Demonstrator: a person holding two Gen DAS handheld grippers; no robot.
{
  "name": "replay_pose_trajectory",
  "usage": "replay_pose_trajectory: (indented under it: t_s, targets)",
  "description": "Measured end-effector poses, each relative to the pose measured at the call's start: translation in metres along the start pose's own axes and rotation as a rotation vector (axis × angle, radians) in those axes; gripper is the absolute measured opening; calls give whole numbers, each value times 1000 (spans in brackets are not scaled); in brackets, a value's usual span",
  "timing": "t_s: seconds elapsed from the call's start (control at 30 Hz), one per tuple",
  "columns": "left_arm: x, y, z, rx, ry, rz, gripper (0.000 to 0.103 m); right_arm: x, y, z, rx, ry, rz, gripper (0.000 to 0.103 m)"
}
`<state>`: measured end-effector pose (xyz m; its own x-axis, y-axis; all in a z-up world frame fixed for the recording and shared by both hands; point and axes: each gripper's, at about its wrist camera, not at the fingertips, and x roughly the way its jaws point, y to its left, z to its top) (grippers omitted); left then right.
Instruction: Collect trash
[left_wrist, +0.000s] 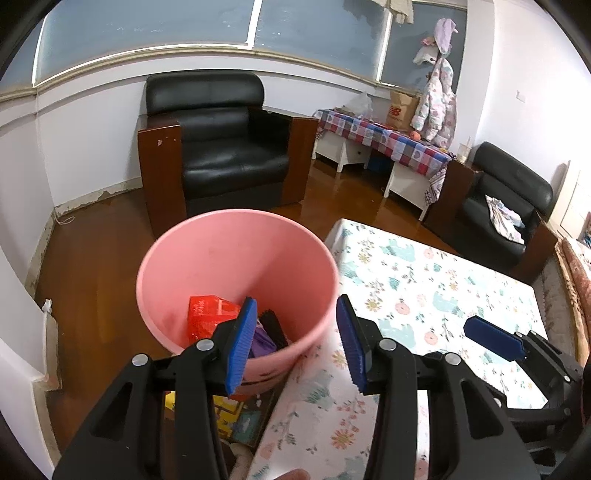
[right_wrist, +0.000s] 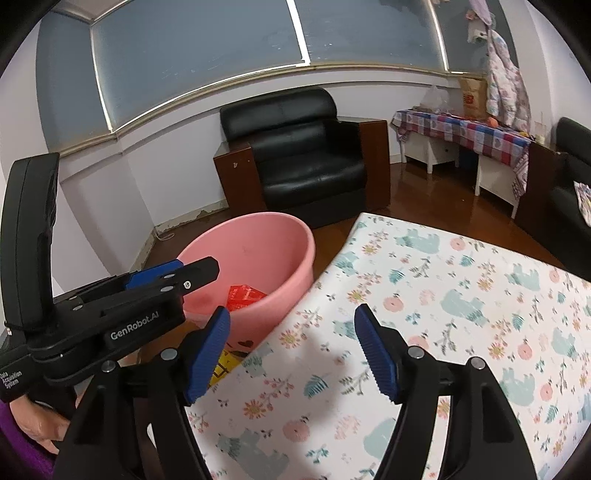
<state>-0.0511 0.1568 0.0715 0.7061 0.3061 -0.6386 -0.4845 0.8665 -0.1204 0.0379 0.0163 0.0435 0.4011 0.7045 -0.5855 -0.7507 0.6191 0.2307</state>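
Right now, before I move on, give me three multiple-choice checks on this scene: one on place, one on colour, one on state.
1. The bin stands:
A. on the table
B. on the floor beside the table
C. on the armchair

2. The bin is:
A. pink
B. green
C. white

3. The left gripper is:
A. shut on a wrapper
B. open, holding nothing
C. shut and empty

Answers: B, it sits low against the table edge; A, its wall is pink; B, the fingers stand apart with nothing between them.
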Motion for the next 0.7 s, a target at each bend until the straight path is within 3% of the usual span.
replay_pose_trajectory:
  t_s: [0.33, 0.7]
  targets:
    - [-5, -34, -13, 31, 20, -31, 45, -29, -26, -16, 55, -16, -41, 69]
    - [-4, -43, -24, 11, 38, -60, 45, -41, -40, -27, 91, -12, -78, 69]
